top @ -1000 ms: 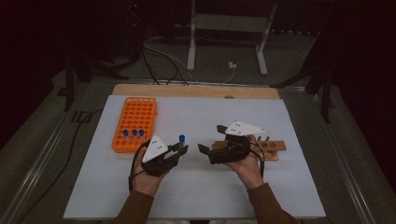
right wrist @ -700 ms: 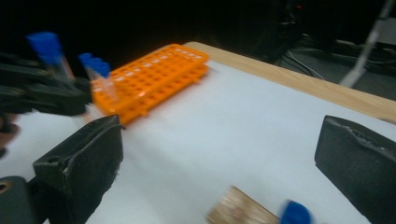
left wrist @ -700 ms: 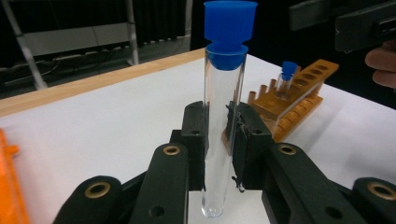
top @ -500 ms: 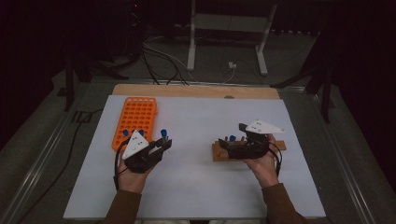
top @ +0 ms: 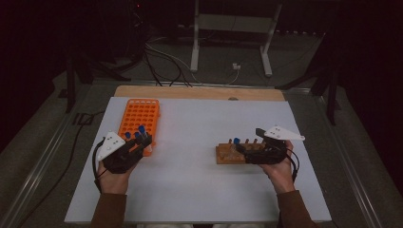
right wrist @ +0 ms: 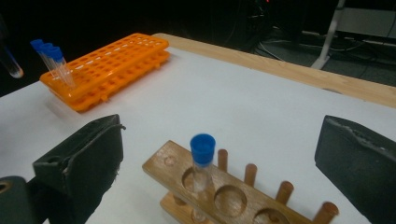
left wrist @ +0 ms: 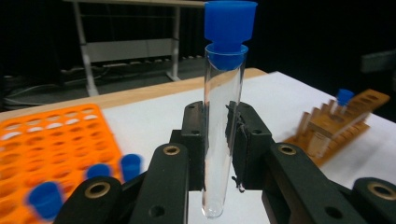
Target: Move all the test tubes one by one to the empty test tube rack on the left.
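Since the earlier high-view frames, both hands have been drawn apart: the left claw (top: 142, 137) has been carried from the middle of the tabletop (top: 199, 190) out toward nine o'clock, to the near end of the orange rack (top: 142, 111), and the right claw (top: 240, 151) has been shifted toward three o'clock, beside the wooden rack (top: 227, 153).

A clear test tube (left wrist: 223, 130) with a blue cap (left wrist: 229, 25) is gripped by the left claw (left wrist: 215, 144); its jaws are closed on the glass below the cap, and the tube is held upright between the pads, its rounded bottom hanging free below them. In the left gripper view the orange rack (left wrist: 42, 135) is seen at nine o'clock of the held tube, with three blue-capped tubes (left wrist: 98, 171) standing in its near holes, blurred. The wooden rack (left wrist: 343, 122) is seen well apart at three o'clock.

The right claw (right wrist: 219, 163) is open, its jaws standing wide on either side of the wooden rack (right wrist: 224, 191) and touching nothing. One capped tube (right wrist: 202, 161) is seated upright in the rack's end hole; the neighbouring holes hold nothing. At ten o'clock in the right gripper view, the orange rack (right wrist: 112, 63) is seen with its capped tubes (right wrist: 51, 58) at the far-left end.
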Available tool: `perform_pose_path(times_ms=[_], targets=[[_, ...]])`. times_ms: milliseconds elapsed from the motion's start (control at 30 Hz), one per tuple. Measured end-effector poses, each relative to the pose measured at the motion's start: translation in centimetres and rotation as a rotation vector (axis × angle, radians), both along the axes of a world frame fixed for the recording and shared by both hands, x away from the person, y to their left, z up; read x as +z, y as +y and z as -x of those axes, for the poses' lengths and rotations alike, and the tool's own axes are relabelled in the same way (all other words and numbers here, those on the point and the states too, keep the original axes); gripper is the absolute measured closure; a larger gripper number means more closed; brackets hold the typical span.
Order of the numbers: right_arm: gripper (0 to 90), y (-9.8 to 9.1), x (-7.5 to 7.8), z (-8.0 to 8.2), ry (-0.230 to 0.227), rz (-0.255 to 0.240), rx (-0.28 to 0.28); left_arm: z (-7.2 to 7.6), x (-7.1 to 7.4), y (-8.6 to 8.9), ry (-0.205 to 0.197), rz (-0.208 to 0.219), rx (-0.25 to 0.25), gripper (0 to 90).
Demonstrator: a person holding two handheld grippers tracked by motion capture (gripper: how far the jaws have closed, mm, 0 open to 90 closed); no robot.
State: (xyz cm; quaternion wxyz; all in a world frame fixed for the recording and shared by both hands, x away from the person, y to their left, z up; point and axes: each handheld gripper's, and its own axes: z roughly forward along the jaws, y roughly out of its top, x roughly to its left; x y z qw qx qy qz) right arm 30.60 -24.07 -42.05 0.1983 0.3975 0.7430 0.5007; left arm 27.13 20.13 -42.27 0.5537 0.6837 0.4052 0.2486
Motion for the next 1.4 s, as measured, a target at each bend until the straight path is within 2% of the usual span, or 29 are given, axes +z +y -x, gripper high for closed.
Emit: perform_pose_path(times_ms=[267,433,733,900,1200,1400], targets=[[1.3,-0.7,0.0,0.6,-0.013,0.012,-0.006,0.1,0.1,2.3,-0.002,0.012,0.061,77.5],[1.3,-1.2,0.1,0.7,-0.018,0.001,-0.016,0.0,-0.3,3.7,0.007,0.020,0.106,77.5],[1.4,-1.6,0.2,0.9,-0.022,-0.009,-0.021,-0.4,-1.4,5.3,0.024,0.007,0.192,77.5],[1.4,-1.7,0.3,0.9,-0.019,-0.014,-0.023,-0.9,-2.1,5.8,0.022,-0.012,0.220,77.5],[1.4,-1.9,0.3,0.9,-0.022,-0.021,-0.025,-2.2,-3.0,5.9,0.041,-0.078,0.264,77.5],[1.5,-2.0,0.3,0.9,-0.021,-0.019,-0.022,-3.1,-3.8,6.2,0.058,-0.057,0.268,77.4]])
